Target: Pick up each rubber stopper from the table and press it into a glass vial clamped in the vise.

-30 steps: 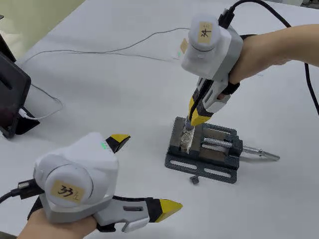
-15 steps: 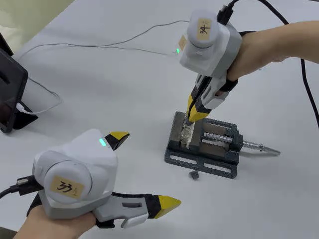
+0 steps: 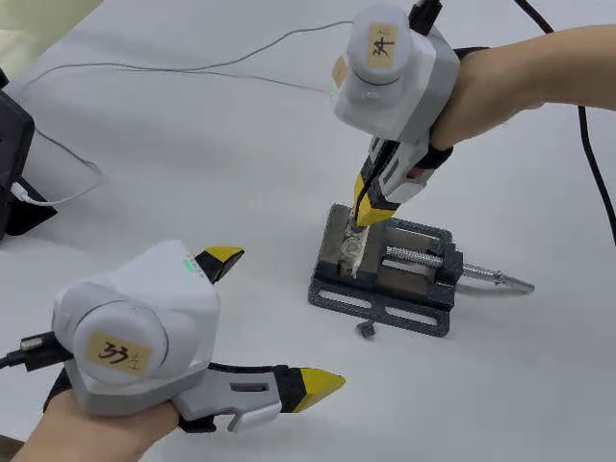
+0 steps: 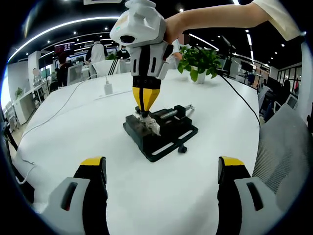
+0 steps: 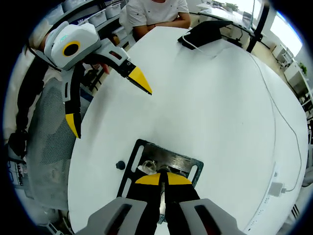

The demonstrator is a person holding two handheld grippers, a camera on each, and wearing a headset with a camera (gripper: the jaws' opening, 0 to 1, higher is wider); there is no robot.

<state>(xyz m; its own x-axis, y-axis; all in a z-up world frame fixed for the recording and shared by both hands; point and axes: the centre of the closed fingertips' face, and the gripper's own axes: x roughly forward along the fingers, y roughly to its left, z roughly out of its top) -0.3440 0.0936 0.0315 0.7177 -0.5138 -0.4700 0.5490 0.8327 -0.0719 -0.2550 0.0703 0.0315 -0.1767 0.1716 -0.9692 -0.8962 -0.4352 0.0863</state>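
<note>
Yellow-tipped, the right gripper (image 3: 364, 214) points down with its jaws drawn together, right on top of the glass vial (image 3: 353, 252) clamped in the black vise (image 3: 404, 289) (whether anything is pinched between those tips is hidden from me). Well apart from it, nearer the person, the left gripper (image 3: 274, 320) hangs with jaws spread wide and nothing between them. One small dark rubber stopper (image 3: 367, 329) lies on the white table (image 3: 192, 154) just beside the vise's base.

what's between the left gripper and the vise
Mostly bare white table. One small dark rubber stopper lies loose just in front of the vise, on the left gripper side, as the head view shows.
</note>
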